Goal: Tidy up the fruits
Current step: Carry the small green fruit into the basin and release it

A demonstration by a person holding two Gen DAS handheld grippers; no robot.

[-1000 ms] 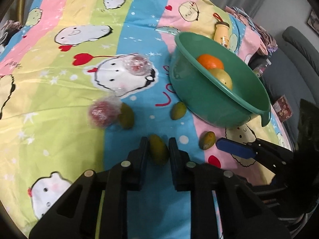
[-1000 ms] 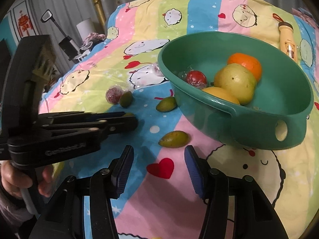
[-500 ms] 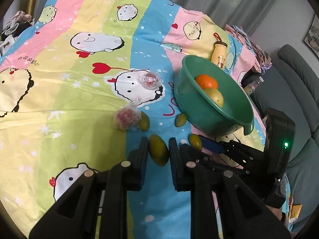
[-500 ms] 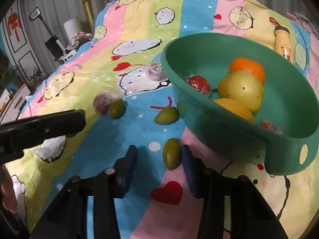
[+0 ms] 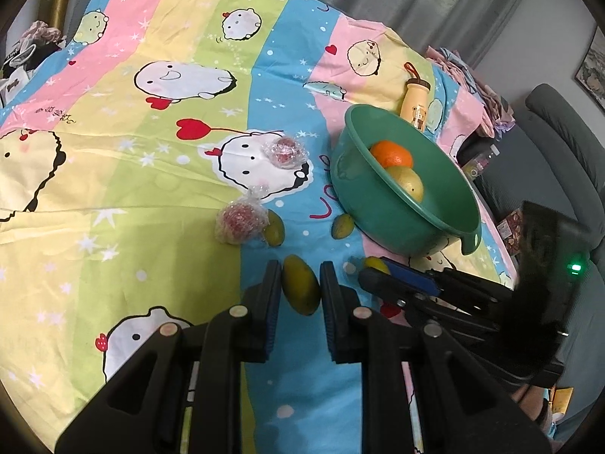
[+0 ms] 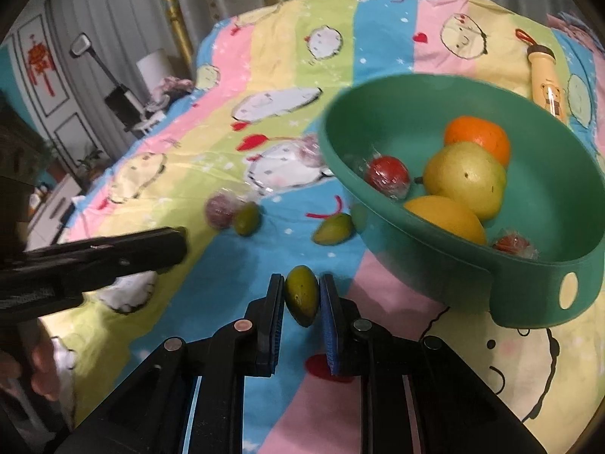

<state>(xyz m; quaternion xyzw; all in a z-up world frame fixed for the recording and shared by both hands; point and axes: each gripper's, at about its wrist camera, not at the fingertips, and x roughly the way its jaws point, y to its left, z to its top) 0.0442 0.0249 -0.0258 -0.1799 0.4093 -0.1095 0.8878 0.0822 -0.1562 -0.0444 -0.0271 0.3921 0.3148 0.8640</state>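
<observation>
1. While both hover over the bedsheet (image 5: 113, 196), left gripper (image 5: 300, 283) pinches a green mango (image 5: 300, 289); right gripper (image 6: 301, 295) pinches another small mango (image 6: 301, 295).
2. Green basin (image 6: 529, 280) w/ fruit sits just right; two mangoes (image 6: 334, 229) + wrapped fruit (image 5: 240, 221) lie ahead.

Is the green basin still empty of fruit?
No: the green basin already holds an orange, two yellow fruits and wrapped red ones.

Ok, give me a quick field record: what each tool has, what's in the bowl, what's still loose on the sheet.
left tool: shut on a green mango
right tool: shut on another green mango
bowl: orange, pear, yellow fruit, two wrapped red fruits
loose on sheet: two small mangoes, two wrapped red fruits
other: bottle behind bowl
</observation>
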